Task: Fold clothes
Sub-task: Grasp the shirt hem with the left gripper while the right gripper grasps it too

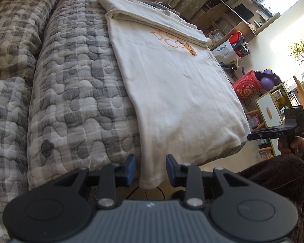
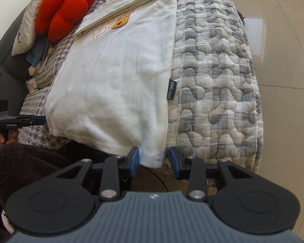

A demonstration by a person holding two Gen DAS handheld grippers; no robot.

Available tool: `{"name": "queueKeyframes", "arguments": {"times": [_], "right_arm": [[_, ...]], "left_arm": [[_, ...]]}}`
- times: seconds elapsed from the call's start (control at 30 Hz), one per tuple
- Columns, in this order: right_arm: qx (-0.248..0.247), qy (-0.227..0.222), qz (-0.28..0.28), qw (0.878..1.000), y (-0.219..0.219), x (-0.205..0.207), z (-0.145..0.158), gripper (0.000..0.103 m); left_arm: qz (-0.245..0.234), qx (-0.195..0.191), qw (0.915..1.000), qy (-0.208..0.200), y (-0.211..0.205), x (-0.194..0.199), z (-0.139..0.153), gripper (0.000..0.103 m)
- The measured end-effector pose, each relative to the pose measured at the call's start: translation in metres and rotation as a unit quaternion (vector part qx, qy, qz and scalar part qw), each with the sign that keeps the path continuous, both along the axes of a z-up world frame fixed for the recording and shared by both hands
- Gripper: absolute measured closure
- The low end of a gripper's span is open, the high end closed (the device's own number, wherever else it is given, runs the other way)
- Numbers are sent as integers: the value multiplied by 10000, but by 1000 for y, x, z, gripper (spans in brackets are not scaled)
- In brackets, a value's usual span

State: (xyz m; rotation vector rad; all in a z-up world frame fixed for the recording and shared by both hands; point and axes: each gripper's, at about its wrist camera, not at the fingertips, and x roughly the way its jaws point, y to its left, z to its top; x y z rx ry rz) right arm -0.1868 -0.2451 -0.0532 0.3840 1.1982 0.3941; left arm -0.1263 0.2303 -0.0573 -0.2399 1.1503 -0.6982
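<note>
Left wrist view: left gripper (image 1: 150,169) hangs at the near hem corner of the white shirt (image 1: 172,93), jaws apart, nothing clamped; shirt lies flat on the quilted sofa cover (image 1: 75,93), sleeves folded in. Right wrist view: right gripper (image 2: 154,160) straddles the other hem corner, jaws apart. Closing unevenly could skew the fold.
</note>
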Motion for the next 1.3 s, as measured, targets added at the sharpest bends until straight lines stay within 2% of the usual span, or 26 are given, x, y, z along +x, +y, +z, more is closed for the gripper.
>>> {"name": "queueKeyframes", "arguments": {"times": [0.17,0.2,0.23,0.27,0.33,0.4,0.5,0.63,0.73,0.83,0.9,0.97,1.07,1.1,1.13,1.17,1.2,1.23,1.3], "right_arm": [[162,126,6,9998,-1,-1,-7,68],[201,152,3,9997,-1,-1,-9,71],[236,172,0,9996,-1,-1,-10,74],[264,182,-5,9995,-2,-2,-11,77],[411,161,-18,9990,-6,-3,-10,85],[610,111,-31,9981,-10,-5,-8,88],[981,-51,-89,9951,-19,-9,-1,90],[1615,-372,-318,9857,-34,-10,11,91],[2107,-650,-606,9735,-46,-4,20,91],[2401,-912,-890,9623,-53,9,26,91],[2407,-956,-1015,9605,-52,20,27,91],[2400,-968,-1112,9595,-51,29,27,91],[2220,-784,-977,9670,-48,31,22,91],[2133,-736,-902,9700,-48,29,21,91],[2037,-682,-815,9732,-48,26,20,91],[1924,-612,-704,9769,-47,23,20,90],[1799,-546,-598,9803,-46,20,19,85],[1648,-488,-512,9838,-45,16,18,85],[1357,-361,-398,9893,-45,11,14,85]], "left_arm": [[-123,-41,9998,122,-2,-2,-8,70],[-161,-18,9997,178,-4,-2,-10,75],[-198,7,9995,238,-5,-3,-12,86],[-221,14,9993,307,-5,-3,-14,91],[-233,-190,9990,331,0,-4,-14,92],[-235,-472,9981,333,4,-5,-11,92],[-189,-1055,9942,99,17,-9,1,92],[199,-1929,9808,-201,35,-6,13,96],[638,-2600,9627,-386,50,1,19,101],[1151,-2972,9470,-410,56,14,16,101],[1424,-2881,9465,-306,58,24,10,101],[1415,-2641,9538,-207,56,29,5,101],[1215,-2139,9693,-12,52,31,-1,97],[1110,-1948,9745,32,51,28,-2,90],[999,-1765,9792,75,49,26,-3,79],[861,-1634,9827,114,48,24,-4,71],[696,-1554,9853,166,46,21,-5,59],[537,-1465,9875,212,44,18,-6,55],[282,-1220,9918,243,39,12,-9,54]]}}
